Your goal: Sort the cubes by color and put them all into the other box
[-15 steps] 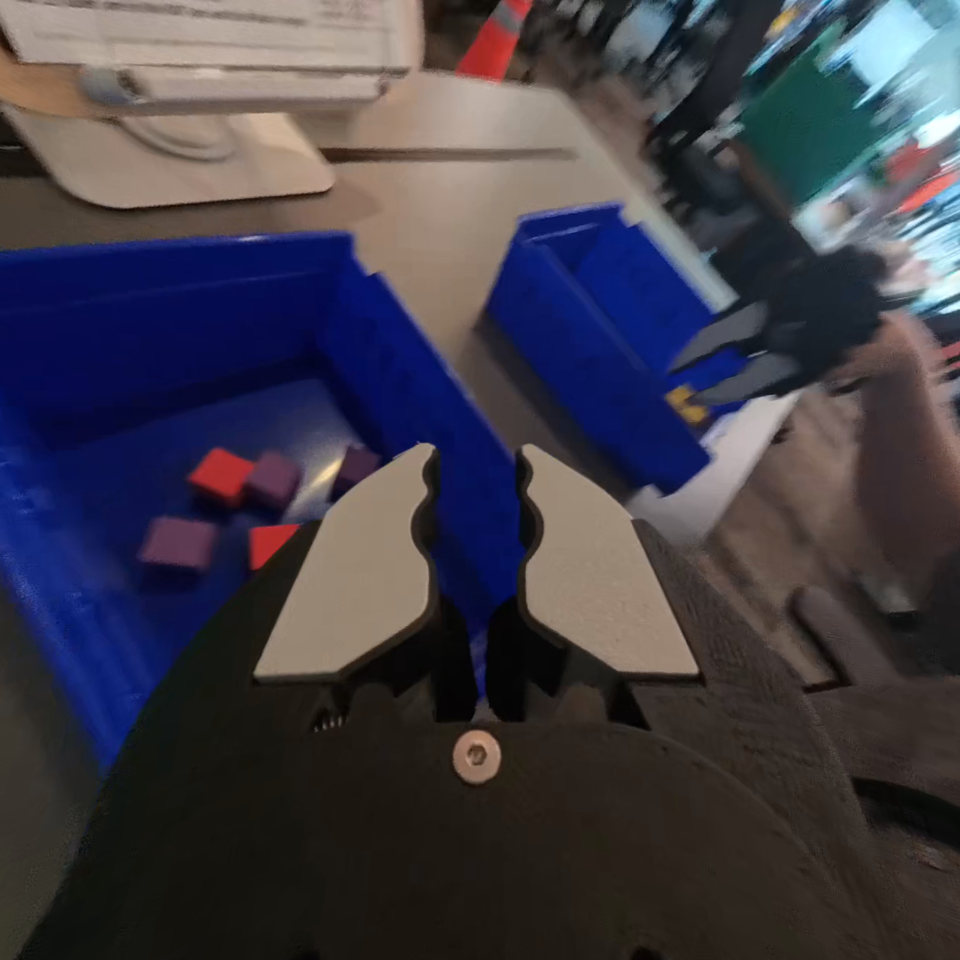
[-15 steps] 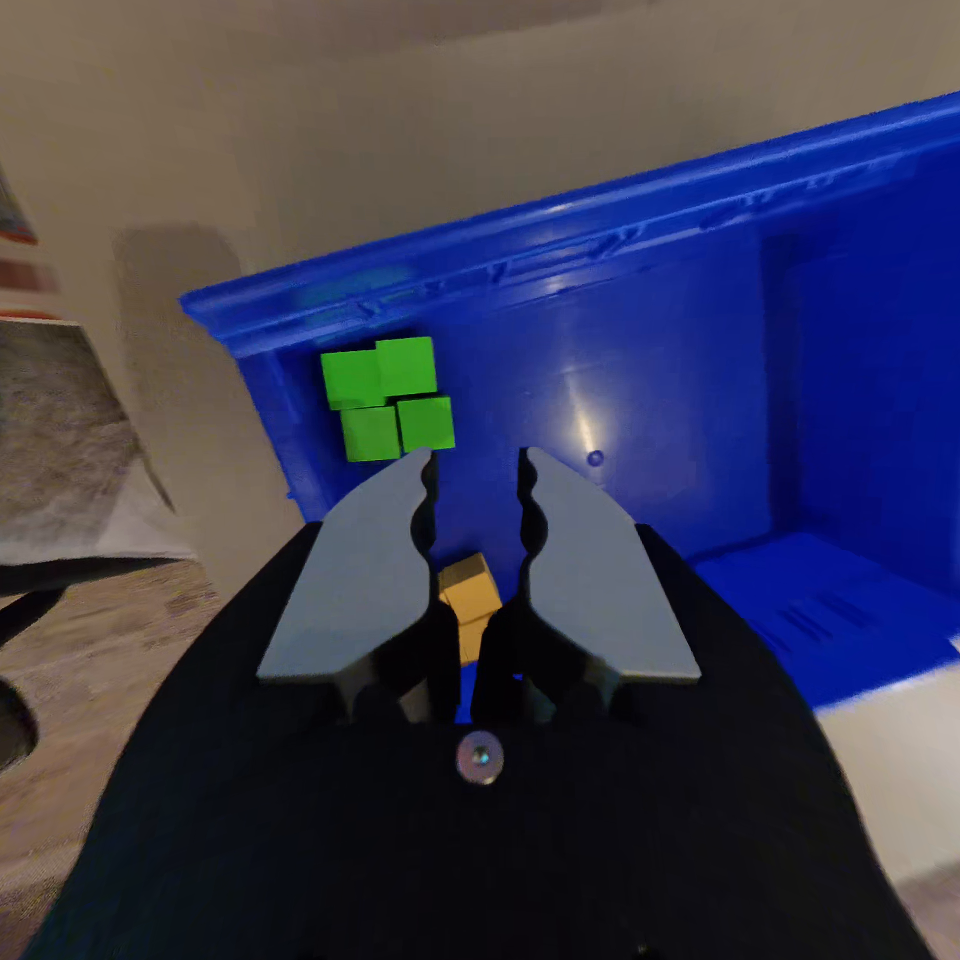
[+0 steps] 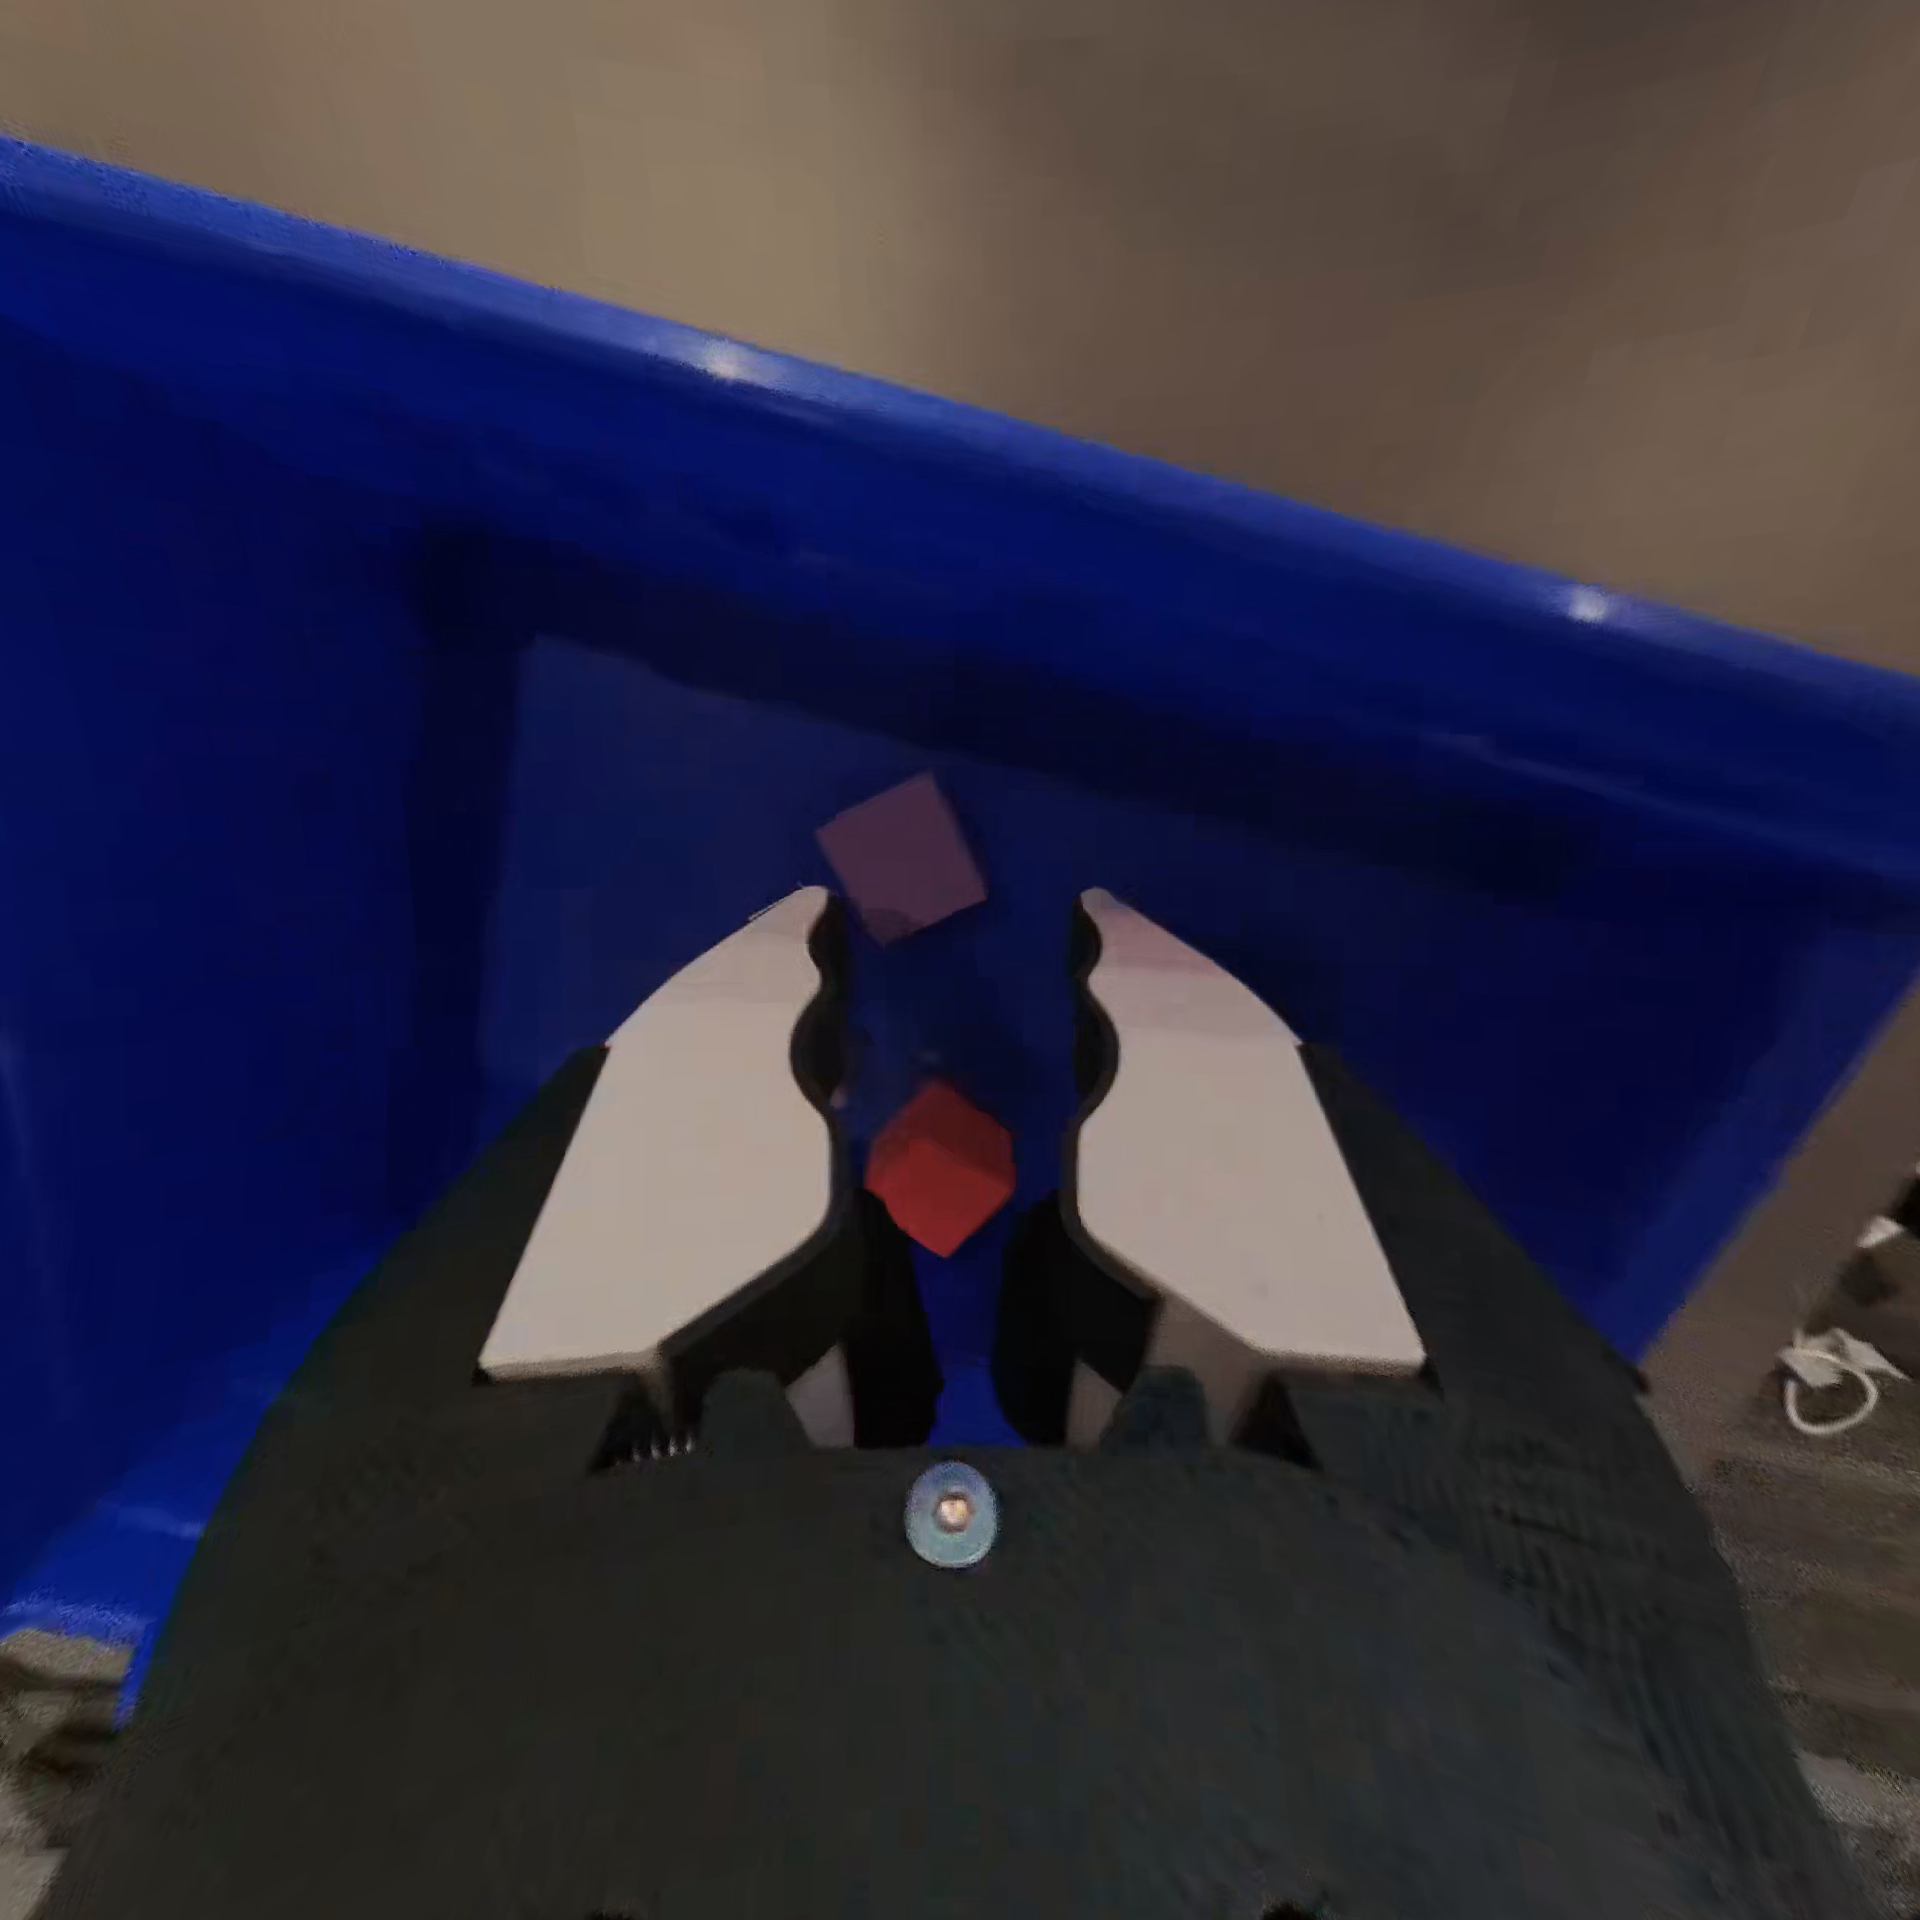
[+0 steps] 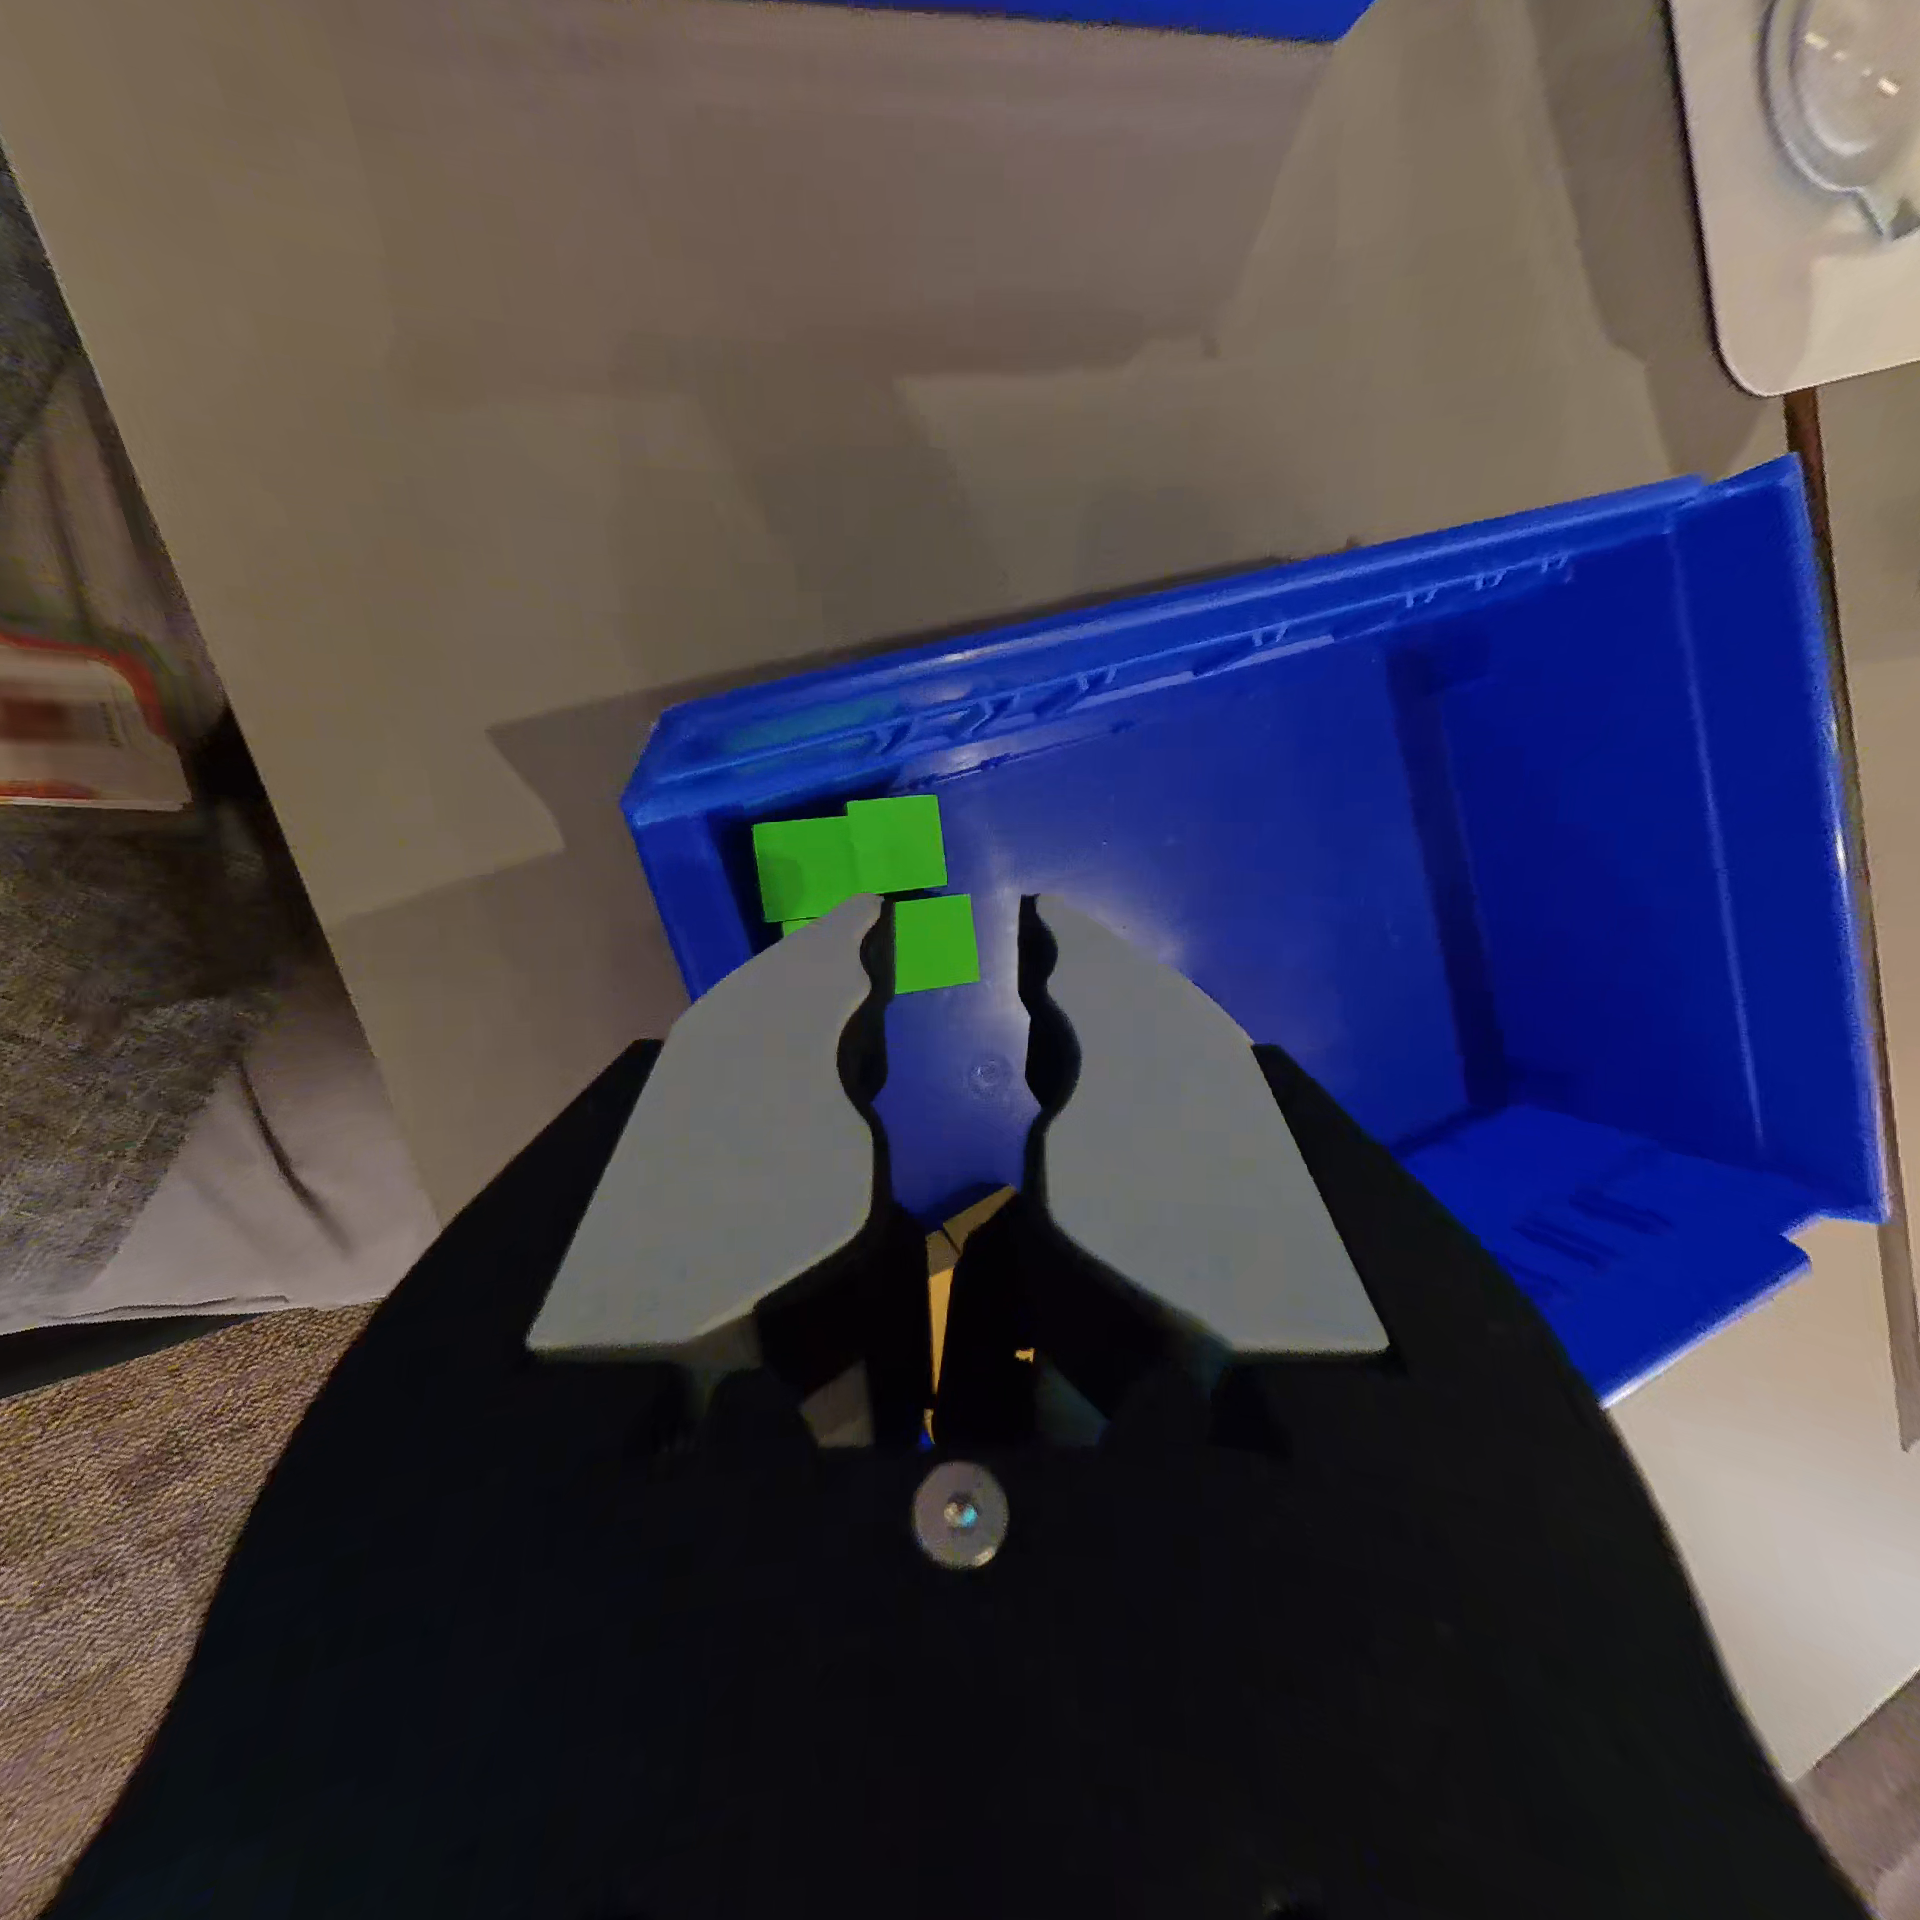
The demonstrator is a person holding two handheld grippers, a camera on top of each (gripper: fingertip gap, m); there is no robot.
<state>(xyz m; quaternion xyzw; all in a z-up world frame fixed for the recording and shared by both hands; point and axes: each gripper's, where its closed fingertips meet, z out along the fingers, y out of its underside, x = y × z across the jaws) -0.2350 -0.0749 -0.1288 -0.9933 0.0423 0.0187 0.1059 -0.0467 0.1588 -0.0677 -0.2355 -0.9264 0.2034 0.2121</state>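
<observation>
Red cube (image 3: 940,1164) between parted left fingers (image 3: 675,1132), untouched, inside blue bin (image 3: 1143,488).

Left gripper (image 3: 954,914) now inside bin (image 3: 1039,488), jaws seemingly wider.

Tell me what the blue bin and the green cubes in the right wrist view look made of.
Blue bin: moulded plastic, glossy, judging by the highlights on its floor and the ribs moulded along its rim. Green cubes: matte, flat even colour, sharp edges, no glare; painted wood or foam, I cannot tell which.
</observation>
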